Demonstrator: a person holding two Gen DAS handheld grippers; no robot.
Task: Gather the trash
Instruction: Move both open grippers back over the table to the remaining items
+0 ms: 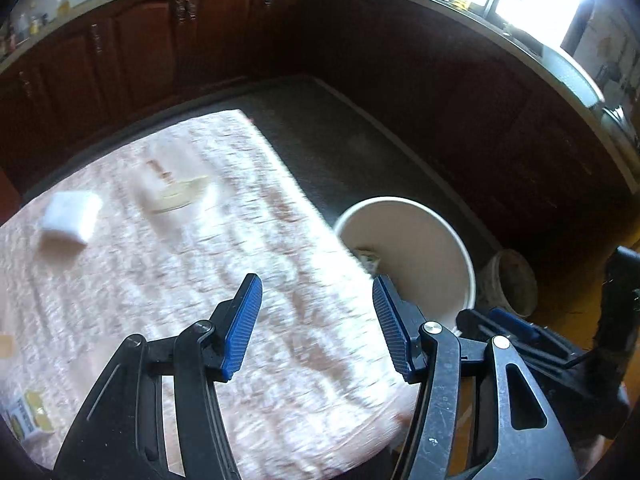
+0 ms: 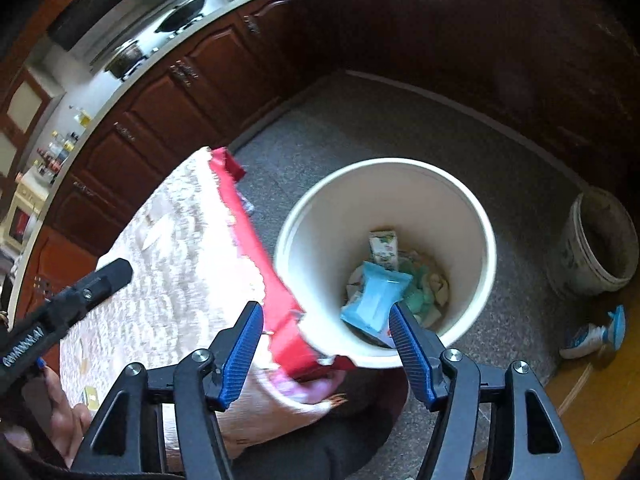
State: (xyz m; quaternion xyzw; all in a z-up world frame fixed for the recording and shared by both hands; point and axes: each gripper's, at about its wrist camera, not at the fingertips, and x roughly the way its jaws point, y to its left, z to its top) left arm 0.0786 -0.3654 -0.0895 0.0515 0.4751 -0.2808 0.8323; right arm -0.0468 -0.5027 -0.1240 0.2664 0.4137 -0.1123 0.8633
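Note:
In the left wrist view my left gripper (image 1: 316,292) stands open and empty over a table with a pink lace cloth (image 1: 200,280). On the cloth lie a white folded pad (image 1: 68,216), a flat pale wrapper (image 1: 176,194) and a yellow packet (image 1: 32,420). A white bucket (image 1: 400,200) stands on the floor beside the table. In the right wrist view my right gripper (image 2: 324,320) is open above this bucket (image 2: 384,162). A blue packet (image 2: 374,300) sits inside the bucket's mouth beside the right fingertip, and neither pad presses on it. A small carton (image 2: 384,246) and crumpled green trash (image 2: 418,292) lie at the bottom.
Dark wooden cabinets (image 1: 160,48) curve around the grey floor (image 2: 400,120). A red table edge (image 2: 256,248) hangs next to the bucket. A smaller dirty pail (image 2: 600,240) and a blue-and-white shoe (image 2: 596,332) sit to the right. A hand (image 2: 60,400) holds the left gripper (image 2: 116,274).

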